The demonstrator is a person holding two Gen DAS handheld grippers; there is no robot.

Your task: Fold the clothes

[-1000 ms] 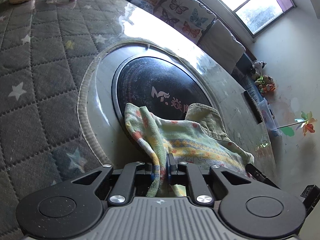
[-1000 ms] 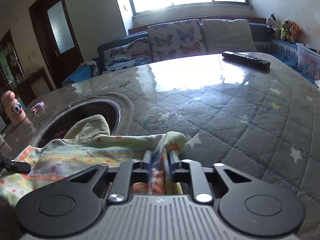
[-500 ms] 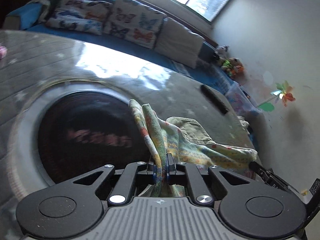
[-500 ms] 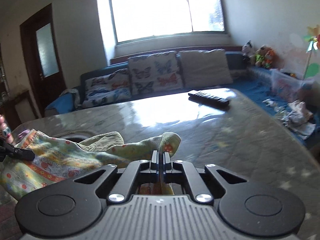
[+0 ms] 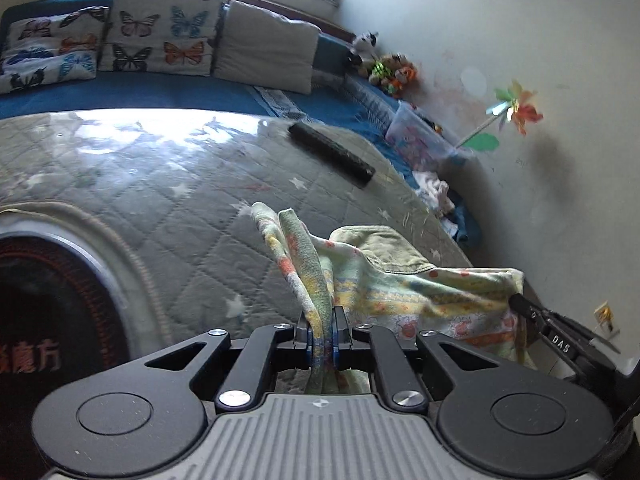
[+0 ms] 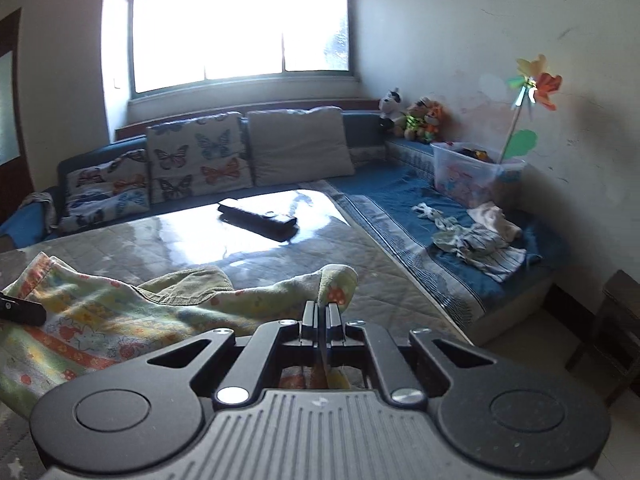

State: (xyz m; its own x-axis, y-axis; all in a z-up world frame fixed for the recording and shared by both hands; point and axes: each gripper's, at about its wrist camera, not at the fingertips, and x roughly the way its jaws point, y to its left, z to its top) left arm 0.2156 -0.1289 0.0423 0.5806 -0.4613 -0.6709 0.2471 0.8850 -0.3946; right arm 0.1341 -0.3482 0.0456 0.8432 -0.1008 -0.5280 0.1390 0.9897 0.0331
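— Yellow-green printed cloth, that is the garment (image 5: pixel 404 284), and it hangs stretched between the two tools above the quilted table cover (image 5: pixel 192 208). How far along would you call it?

— Early, I judge. The left gripper (image 5: pixel 323 332) is nearly closed, its pads pinching a bunched edge of the garment. The right gripper (image 6: pixel 321 320) is fully closed on another edge, with a rolled bit of fabric poking up past its tips.

— So it is lifted, not laid out?

— Mostly lifted; the span between the grips sags, and an olive lining shows where the cloth has flopped over. I see no neat crease, so no fold looks finished.

— What is left?

— Probably to spread it flat on the table, bring one half over the other, and smooth it. More clothes (image 6: pixel 476 236) lie loose on the blue couch (image 6: pixel 384 184) beyond, likely waiting their turn.

— Anything in the way?

— A black remote (image 6: pixel 260 220) rests farther back on the table, well apart from the garment.
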